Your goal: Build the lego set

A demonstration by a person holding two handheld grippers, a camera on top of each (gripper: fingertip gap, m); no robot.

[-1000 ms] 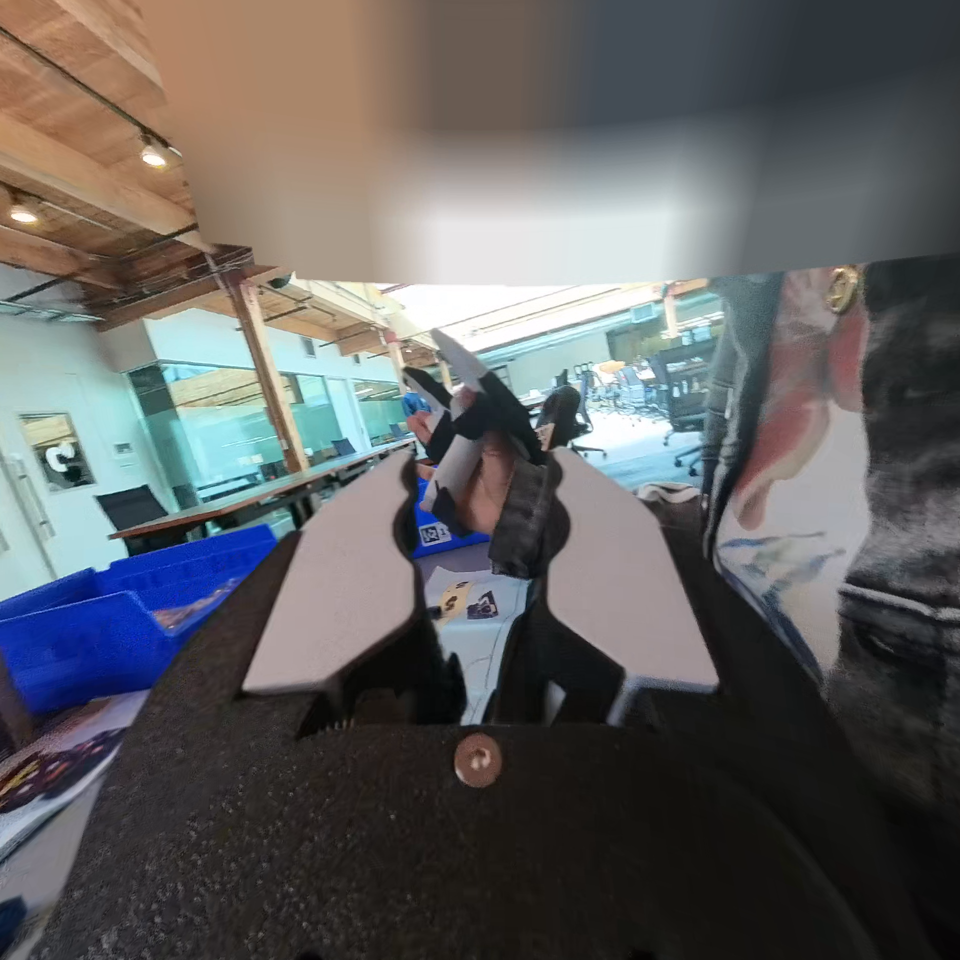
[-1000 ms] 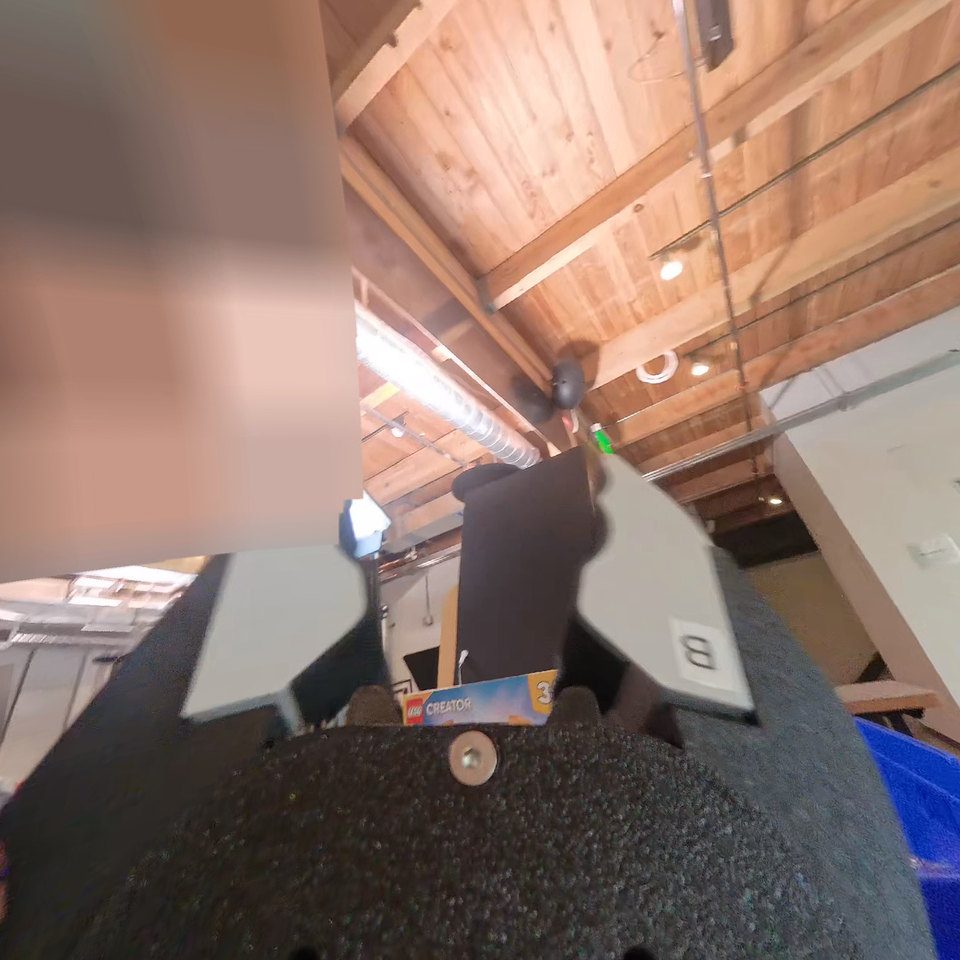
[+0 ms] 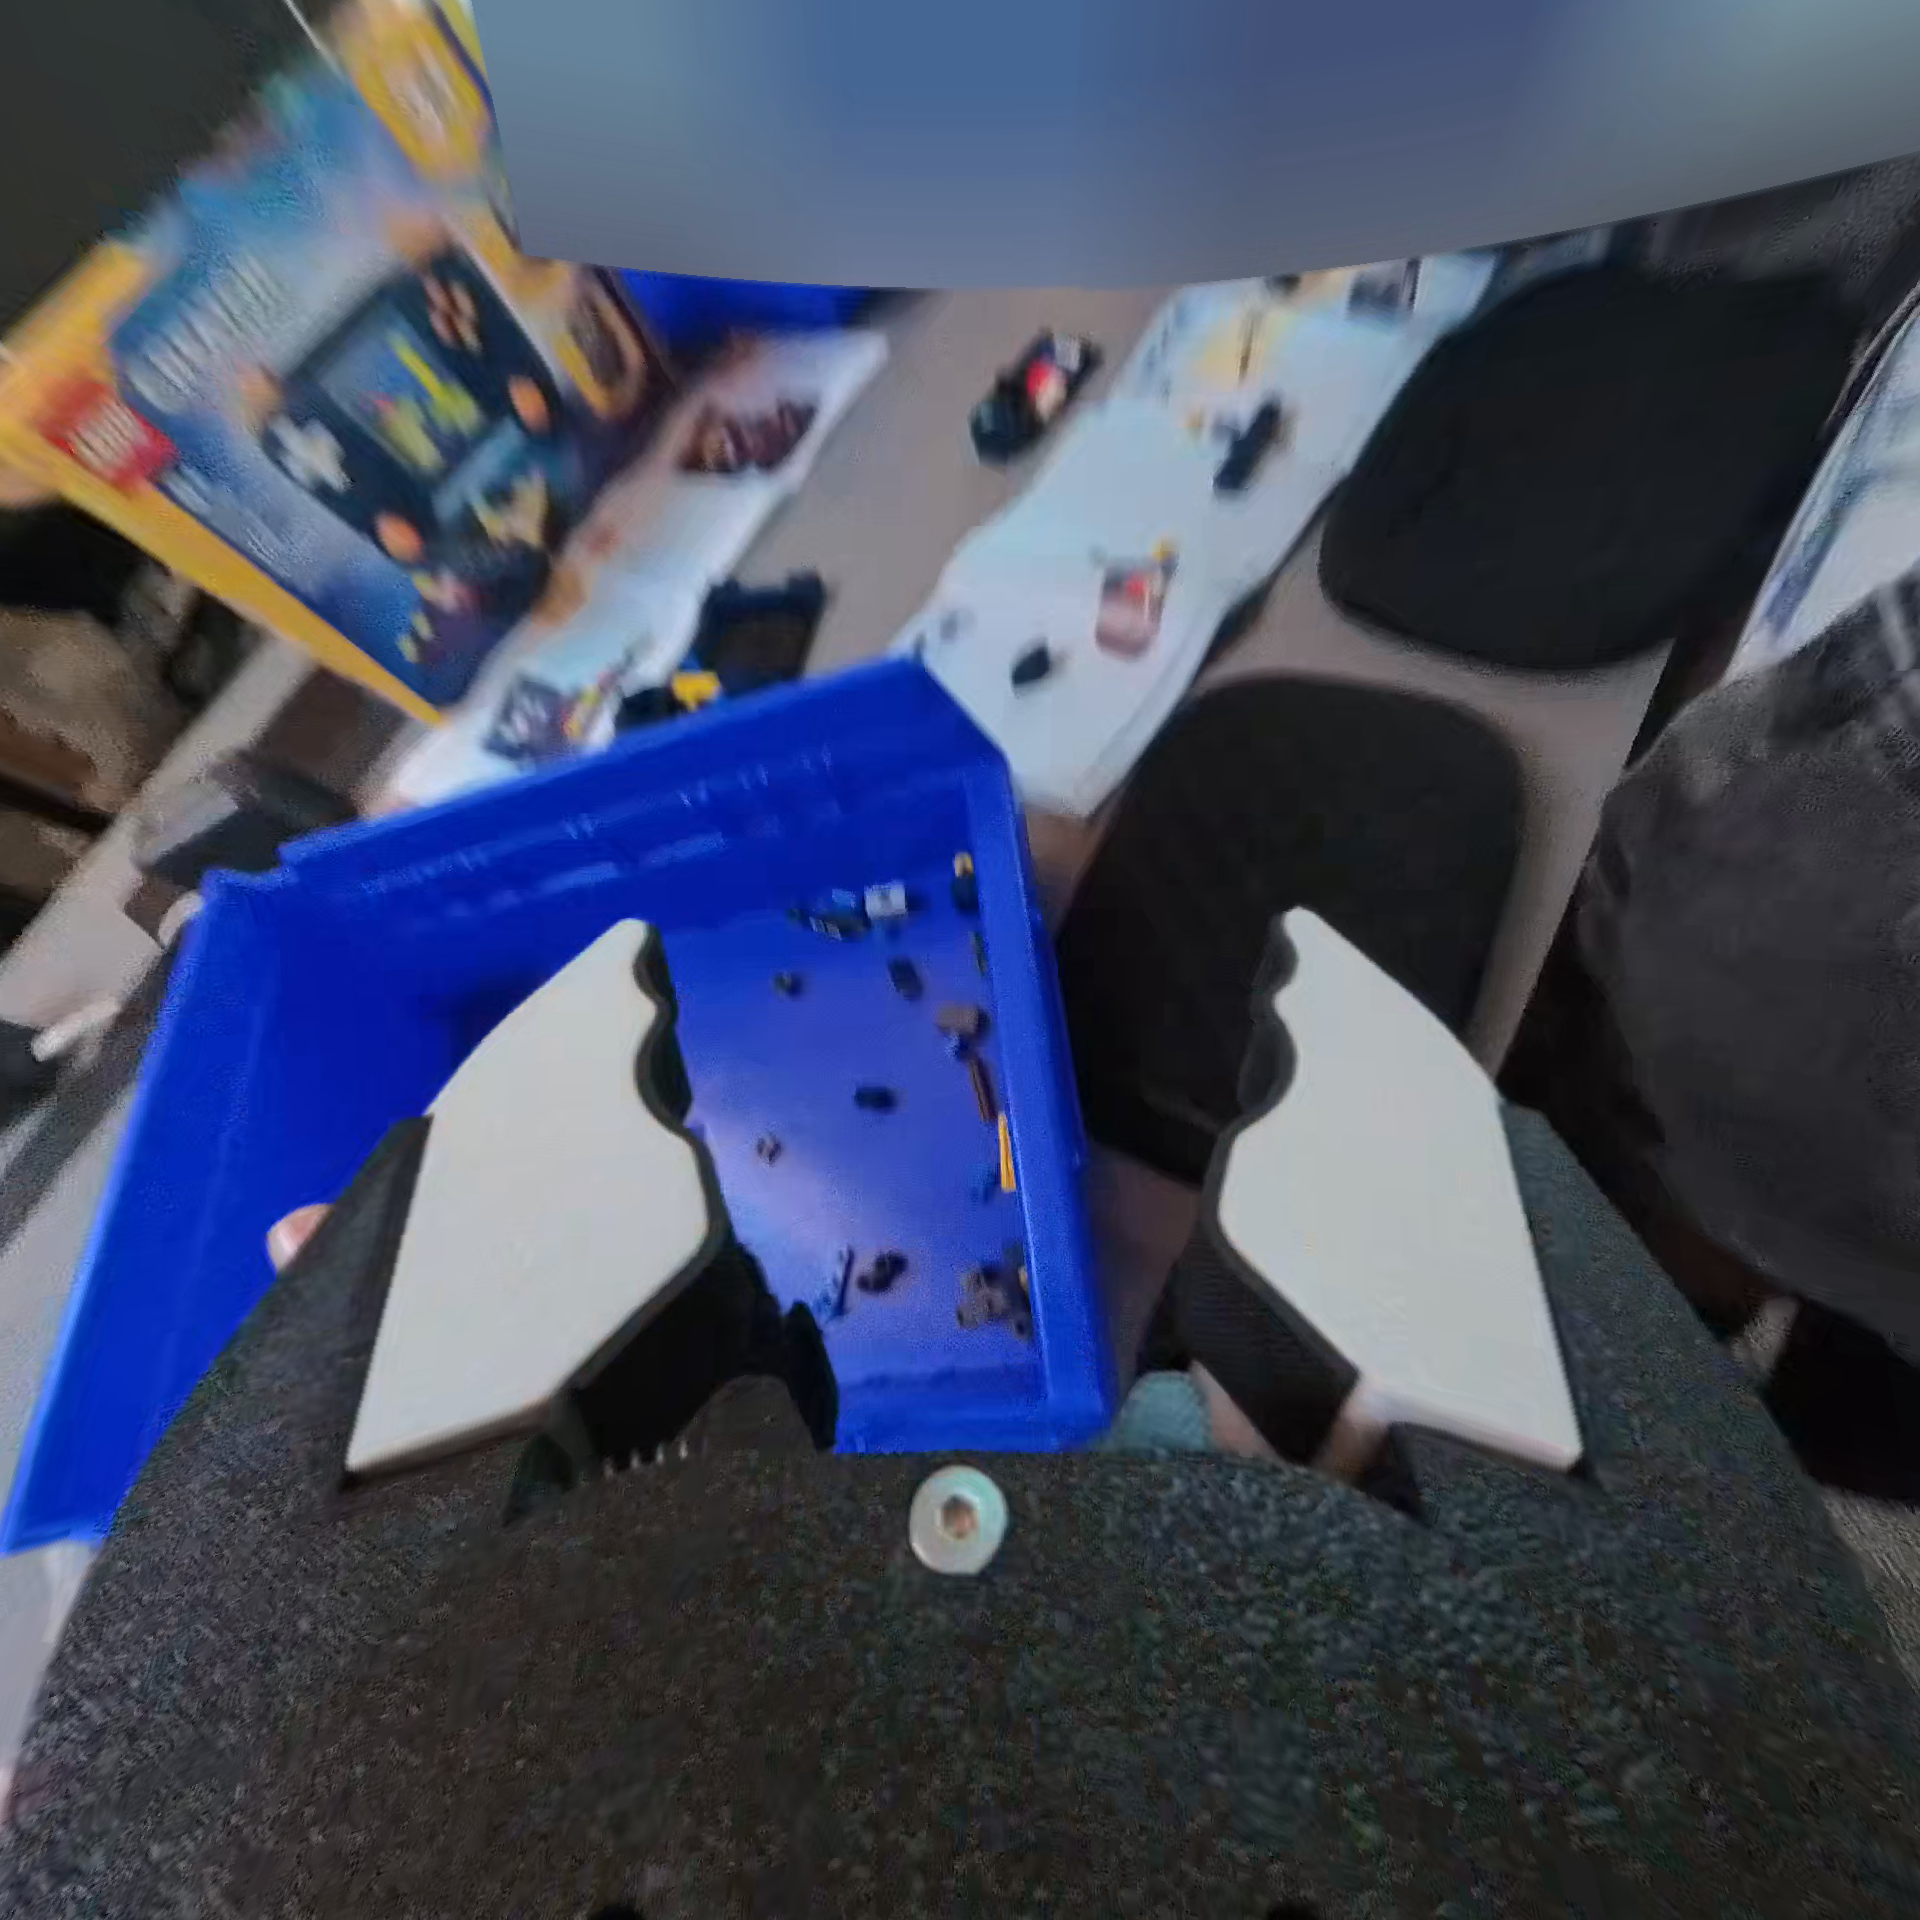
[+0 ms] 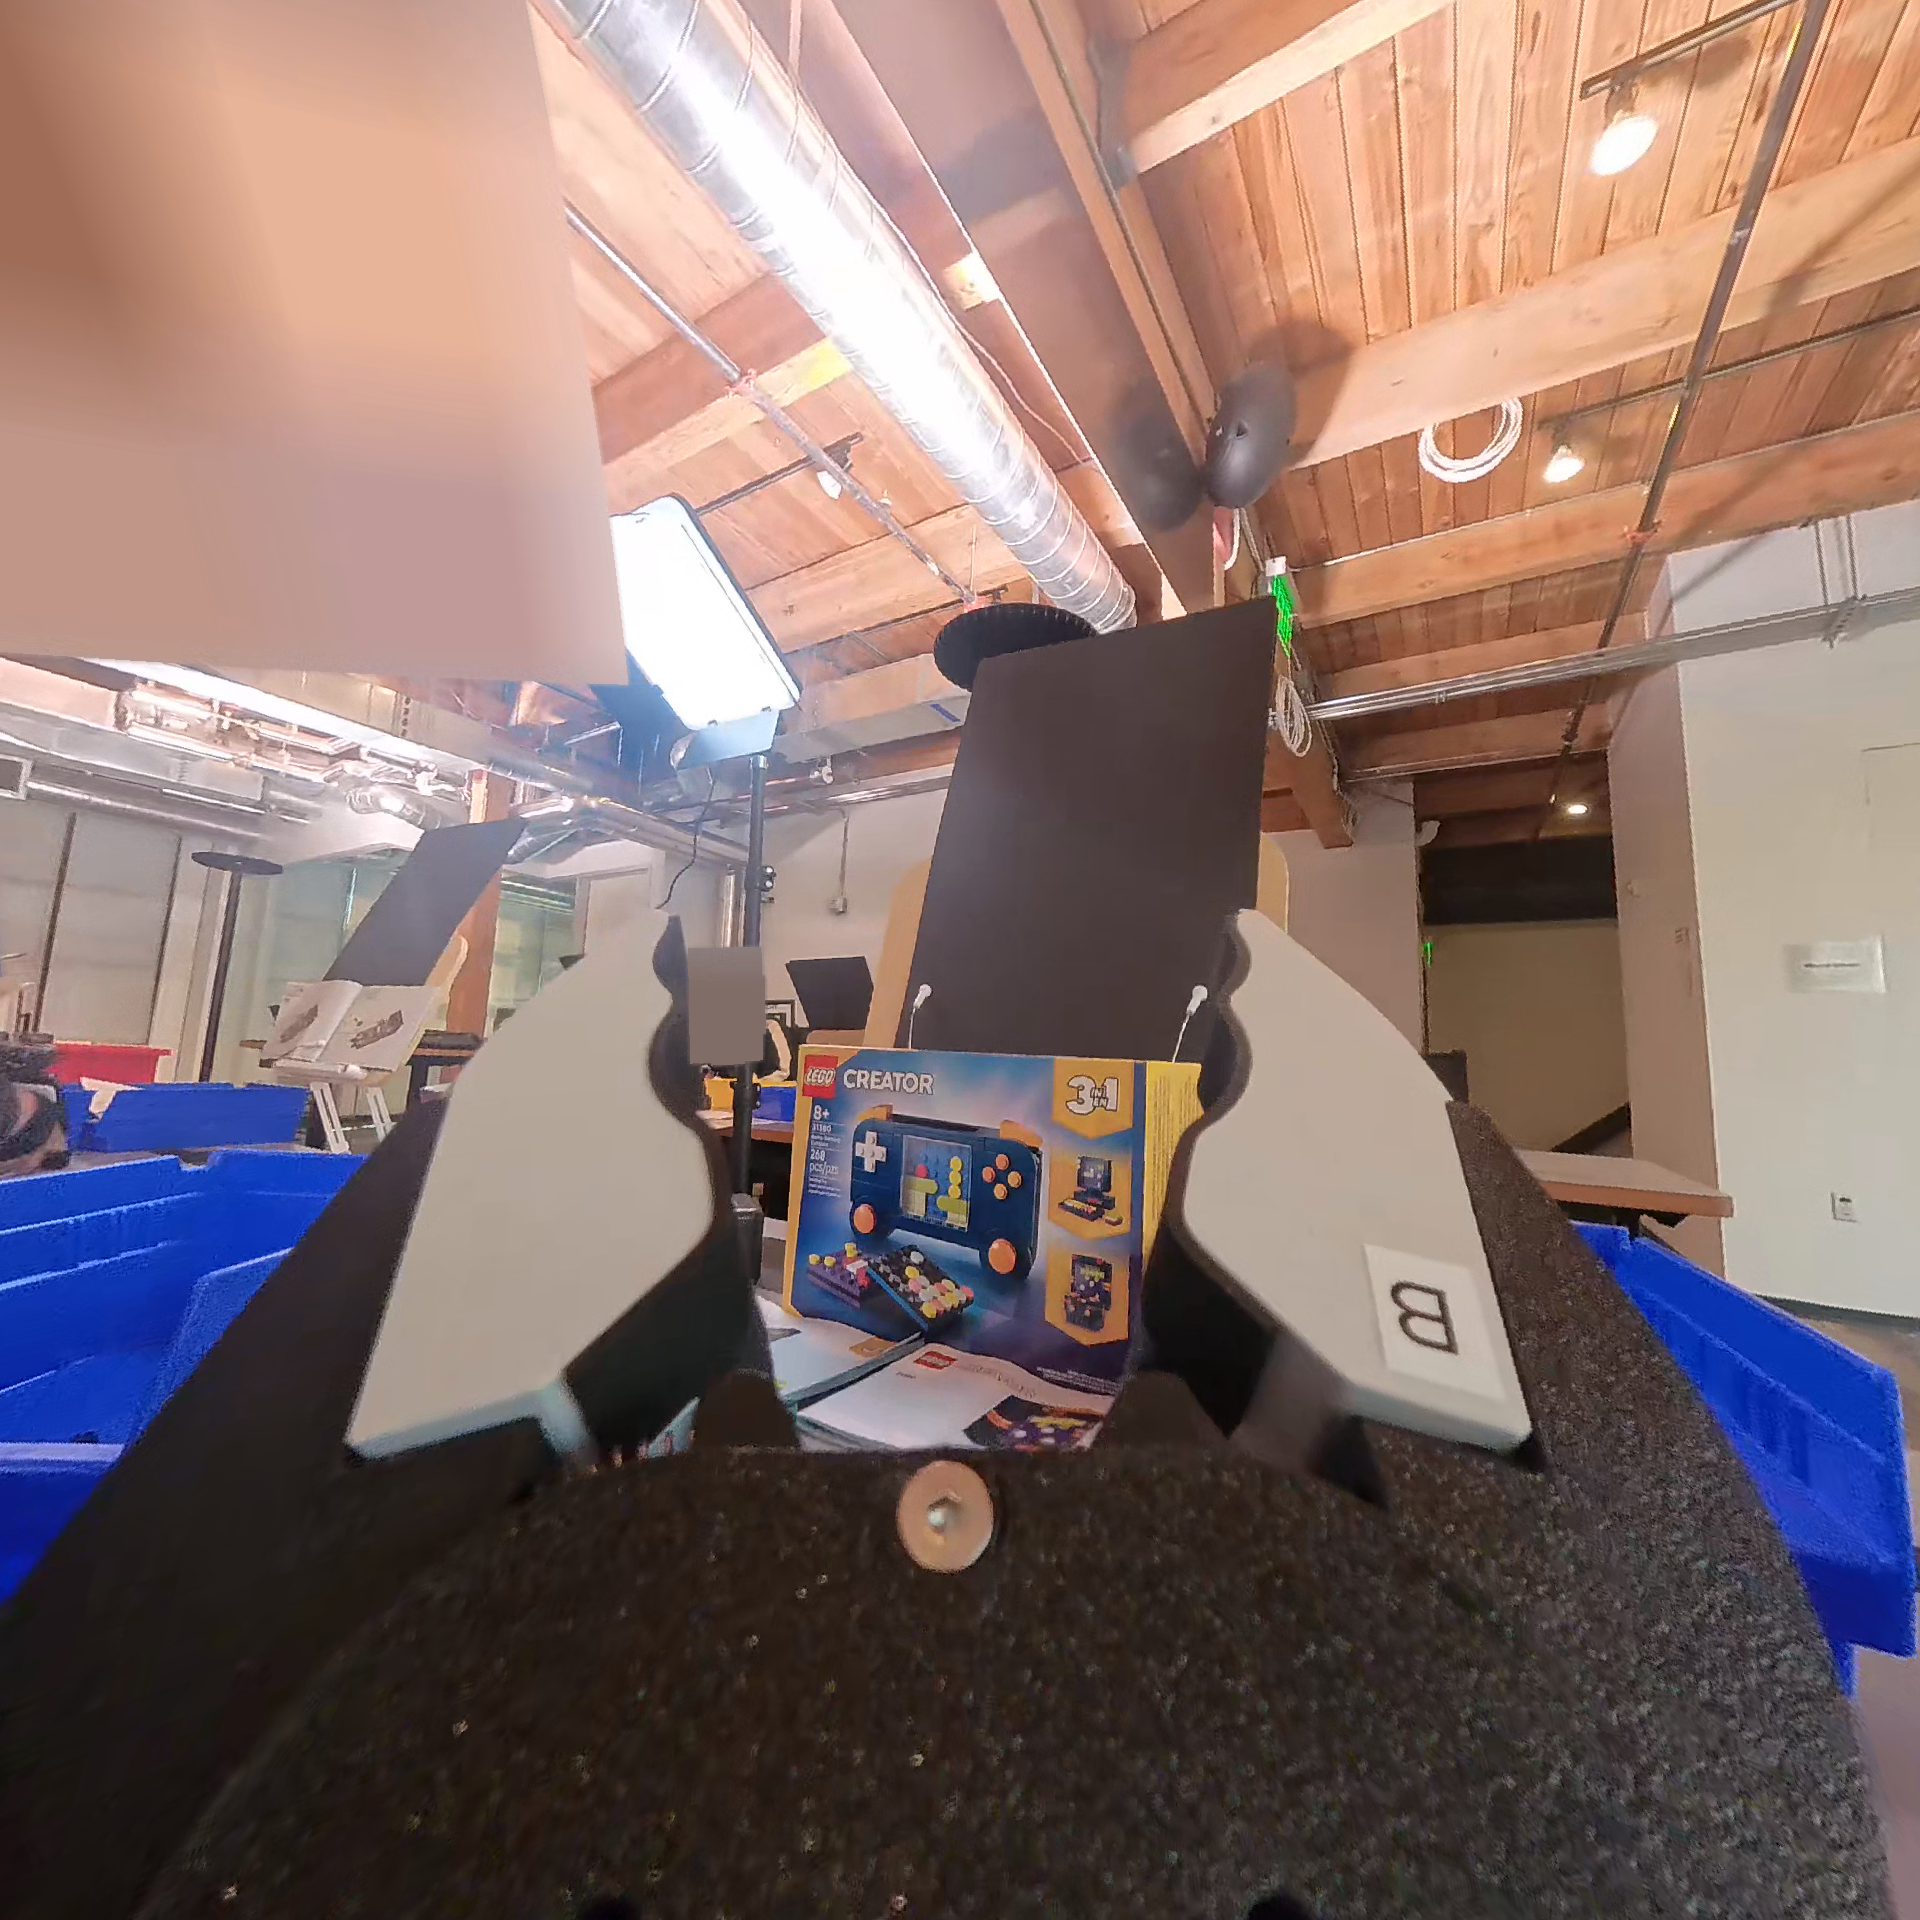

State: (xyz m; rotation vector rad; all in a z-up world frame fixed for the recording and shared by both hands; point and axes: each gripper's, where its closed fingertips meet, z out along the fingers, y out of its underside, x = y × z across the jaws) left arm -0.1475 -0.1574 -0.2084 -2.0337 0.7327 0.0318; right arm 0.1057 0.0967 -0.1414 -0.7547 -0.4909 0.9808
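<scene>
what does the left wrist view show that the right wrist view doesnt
Only the left wrist view: it looks down into a blue bin with small loose pieces scattered on its floor, plus white sheets on the table and black chair seats.

Only the right wrist view: a wooden ceiling, a silver duct, a lit lamp panel and a black board.

Both: a colourful toy box, and an open, empty gripper, left and right.

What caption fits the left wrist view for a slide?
Open left gripper above a blue bin of small scattered parts, with nothing between its fingers.
</scene>
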